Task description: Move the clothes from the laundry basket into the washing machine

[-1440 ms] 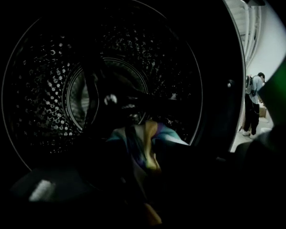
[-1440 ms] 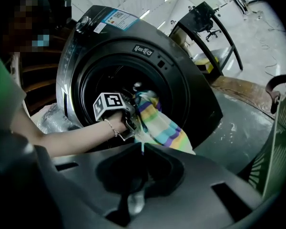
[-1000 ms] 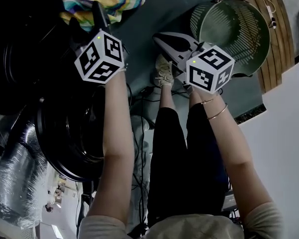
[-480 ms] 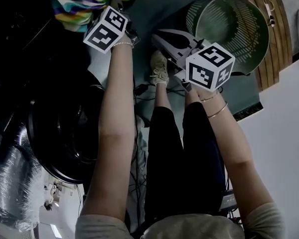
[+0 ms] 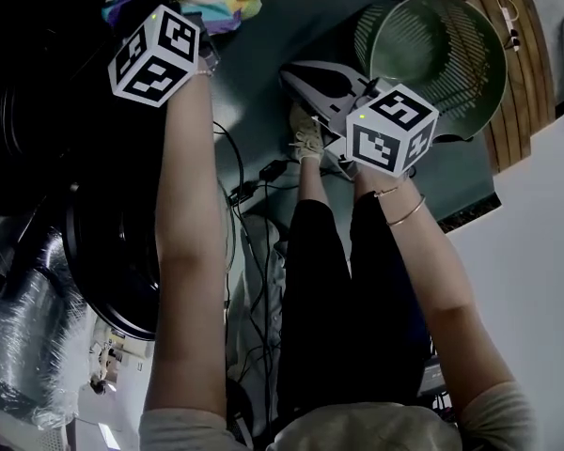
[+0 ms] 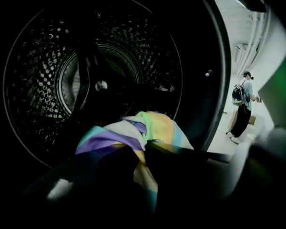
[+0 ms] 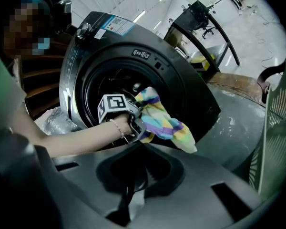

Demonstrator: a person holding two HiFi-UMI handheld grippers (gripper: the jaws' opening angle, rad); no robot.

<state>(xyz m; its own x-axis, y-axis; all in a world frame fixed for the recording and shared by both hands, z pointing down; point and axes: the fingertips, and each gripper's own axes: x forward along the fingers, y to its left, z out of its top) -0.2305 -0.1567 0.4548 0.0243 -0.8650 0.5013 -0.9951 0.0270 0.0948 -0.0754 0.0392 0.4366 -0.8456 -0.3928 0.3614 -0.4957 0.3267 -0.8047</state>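
We are holding a gripper in each hand, and we are standing in front of the washing machine with its round door hole facing us. Our left gripper is reaching up to that hole. Its jaws have just been closing, and now they are squeezing the stripy cloth between them (it has bands of purple, yellow, green and blue). The pinched part is sitting right at the jaw tips. A bunch of it is puffing up over the tips, toward the dark drum. In the right gripper view, the rest is hanging down from the jaws in front of the lower part of the hole. So the cloth is at the mouth of the machine and is not lying inside the drum yet.

Our right gripper is hanging off to the side, well apart from the cloth. Its jaws are pressed together and they are holding nothing. The green laundry basket is standing on the floor just beside it.
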